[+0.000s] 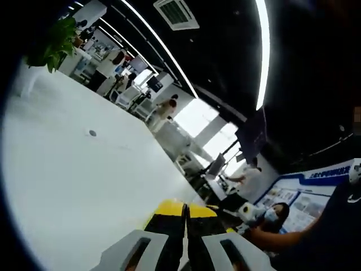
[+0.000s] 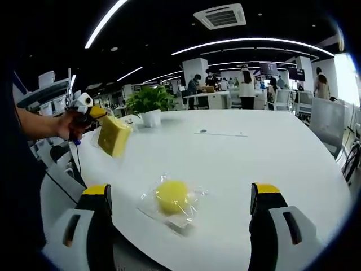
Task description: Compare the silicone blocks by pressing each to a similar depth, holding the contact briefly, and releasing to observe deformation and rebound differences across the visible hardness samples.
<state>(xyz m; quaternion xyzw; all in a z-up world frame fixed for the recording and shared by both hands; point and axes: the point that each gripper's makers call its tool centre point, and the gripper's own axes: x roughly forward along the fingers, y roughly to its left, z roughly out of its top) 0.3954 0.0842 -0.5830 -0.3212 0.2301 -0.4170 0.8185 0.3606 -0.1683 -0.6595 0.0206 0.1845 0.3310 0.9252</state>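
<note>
I'm gripping a yellow block (image 2: 113, 135) in my left claw (image 2: 90, 113). My right claw (image 2: 180, 197) is hanging released over the bagged ball (image 2: 171, 196); I should be squeezing slowly and evenly.

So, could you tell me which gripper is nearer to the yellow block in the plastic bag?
Right. The right gripper is open with the bagged yellow block on the table between its jaws. The left gripper is up off the table, shut on a yellow slab.

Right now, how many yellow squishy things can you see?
2. A yellow block is held up off the white table by the left gripper. A round yellow piece lies in a clear wrapper on the table between the right gripper's open jaws. More may be hidden.
</note>
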